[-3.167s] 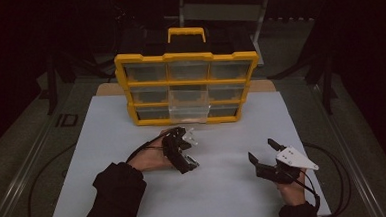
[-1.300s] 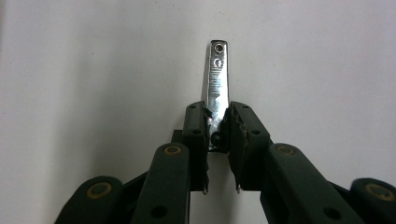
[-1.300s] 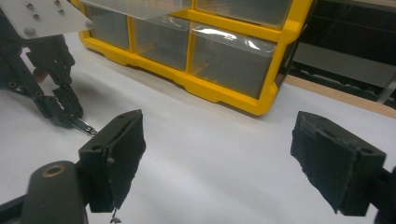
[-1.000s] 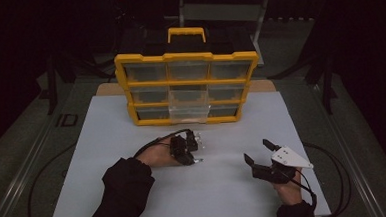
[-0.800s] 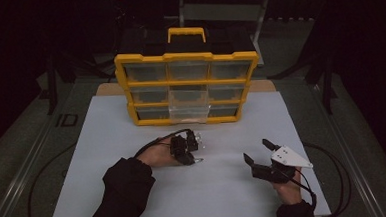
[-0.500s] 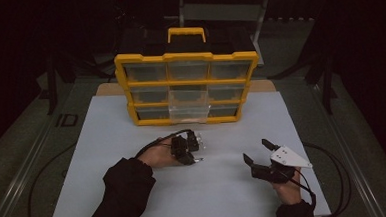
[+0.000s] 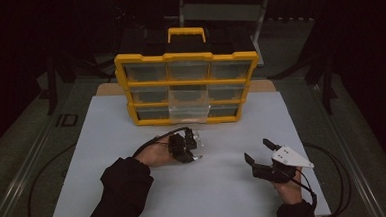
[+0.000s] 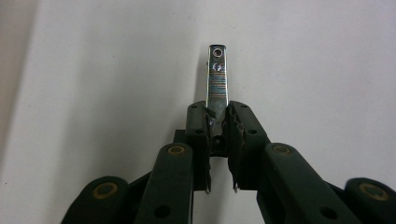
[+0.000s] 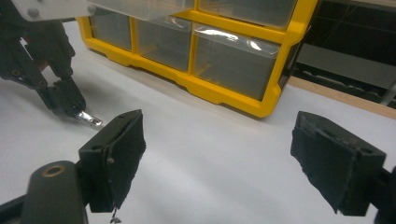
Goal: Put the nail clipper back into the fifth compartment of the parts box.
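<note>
Chrome-bright, a slim flat metal nail clipper (image 8: 218,77) is pinched by its near end between the pads of the left claw (image 8: 217,122), with the free end jutting out low over the white tabletop (image 8: 327,56), in front of the yellow-framed organiser with 9 clear plastic drawers (image 7: 187,86). A firm, steady pinch is called for, since so little of the clipper is gripped; it could pivot or slip. The bottom middle drawer (image 7: 188,111) looks pulled out and is judged the likely goal, to be approached level. The right claw (image 9: 215,158) is held wide and empty, well apart.
</note>
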Demonstrator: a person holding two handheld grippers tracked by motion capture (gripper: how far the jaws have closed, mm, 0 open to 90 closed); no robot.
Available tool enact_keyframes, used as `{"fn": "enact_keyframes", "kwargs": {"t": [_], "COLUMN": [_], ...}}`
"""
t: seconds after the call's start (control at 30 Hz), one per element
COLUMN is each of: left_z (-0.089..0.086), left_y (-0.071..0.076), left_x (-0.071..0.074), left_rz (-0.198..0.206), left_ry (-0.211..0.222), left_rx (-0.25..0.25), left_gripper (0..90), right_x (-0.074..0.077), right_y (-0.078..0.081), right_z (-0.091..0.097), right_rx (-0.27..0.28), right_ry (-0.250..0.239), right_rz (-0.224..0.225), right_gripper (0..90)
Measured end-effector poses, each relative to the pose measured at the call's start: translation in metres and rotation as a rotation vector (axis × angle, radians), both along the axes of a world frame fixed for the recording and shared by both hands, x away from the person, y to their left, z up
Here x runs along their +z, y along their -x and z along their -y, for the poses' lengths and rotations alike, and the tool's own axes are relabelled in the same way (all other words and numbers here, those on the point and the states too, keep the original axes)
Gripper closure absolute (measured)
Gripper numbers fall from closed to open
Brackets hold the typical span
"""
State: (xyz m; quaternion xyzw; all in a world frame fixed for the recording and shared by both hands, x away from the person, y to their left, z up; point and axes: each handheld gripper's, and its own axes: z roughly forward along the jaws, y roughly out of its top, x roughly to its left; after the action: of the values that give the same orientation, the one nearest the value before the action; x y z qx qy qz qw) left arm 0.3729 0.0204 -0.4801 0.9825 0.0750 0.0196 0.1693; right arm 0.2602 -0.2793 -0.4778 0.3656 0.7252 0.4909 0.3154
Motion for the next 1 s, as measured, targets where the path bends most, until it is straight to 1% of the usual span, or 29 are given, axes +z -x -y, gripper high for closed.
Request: {"fn": "enact_keyframes", "kwargs": {"t": [0.03, 0.07, 0.13, 0.2, 0.37, 0.47, 0.53, 0.63, 0.7, 0.77, 0.93, 0.97, 1.0], "left_z": [0.000, -0.001, -0.001, -0.003, -0.004, -0.006, -0.007, -0.009, -0.009, -0.010, -0.012, -0.013, -0.013], "left_y": [0.001, 0.000, 0.000, 0.001, 0.002, 0.002, 0.002, 0.004, 0.006, 0.007, 0.009, 0.010, 0.010], "left_x": [0.000, 0.001, 0.002, 0.005, 0.009, 0.013, 0.014, 0.018, 0.020, 0.022, 0.029, 0.033, 0.034], "left_rz": [0.000, 0.009, 0.011, 0.012, 0.014, 0.016, 0.016, 0.048, 0.050, 0.049, 0.065, 0.071, 0.077], "left_ry": [0.004, 0.002, -0.002, 0.020, 0.031, 0.050, 0.055, 0.044, 0.042, 0.049, 0.062, 0.072, 0.075], "left_rx": [0.002, -0.006, -0.012, -0.001, 0.009, 0.013, 0.018, 0.024, 0.020, 0.023, 0.022, 0.024, 0.024], "left_gripper": [80.7, 80.7, 80.7, 80.7, 80.7, 80.7, 80.7, 80.7, 80.7, 80.7, 80.6, 80.6, 80.6], "right_x": [0.000, 0.000, 0.000, -0.001, -0.001, -0.001, -0.001, -0.001, -0.001, -0.001, -0.001, -0.001, -0.001], "right_y": [0.000, 0.000, 0.000, 0.000, 0.000, 0.000, 0.000, 0.000, 0.000, 0.000, 0.000, 0.000, 0.000], "right_z": [0.000, 0.000, 0.000, 0.001, 0.001, 0.002, 0.002, 0.002, 0.002, 0.002, 0.003, 0.003, 0.003], "right_rx": [-0.001, -0.001, -0.002, -0.004, -0.005, -0.006, -0.007, -0.003, -0.002, -0.003, -0.003, -0.003, -0.003], "right_ry": [-0.002, -0.002, -0.003, -0.003, -0.007, -0.009, -0.011, -0.015, -0.016, -0.015, -0.015, -0.018, -0.018], "right_rz": [-0.001, 0.000, 0.001, -0.001, -0.003, 0.000, 0.000, 0.001, 0.003, 0.003, 0.005, 0.005, 0.005], "right_gripper": [17.6, 17.6, 17.5, 17.5, 17.5, 17.5, 17.5, 17.5, 17.5, 17.5, 17.5, 17.5, 17.5]}}
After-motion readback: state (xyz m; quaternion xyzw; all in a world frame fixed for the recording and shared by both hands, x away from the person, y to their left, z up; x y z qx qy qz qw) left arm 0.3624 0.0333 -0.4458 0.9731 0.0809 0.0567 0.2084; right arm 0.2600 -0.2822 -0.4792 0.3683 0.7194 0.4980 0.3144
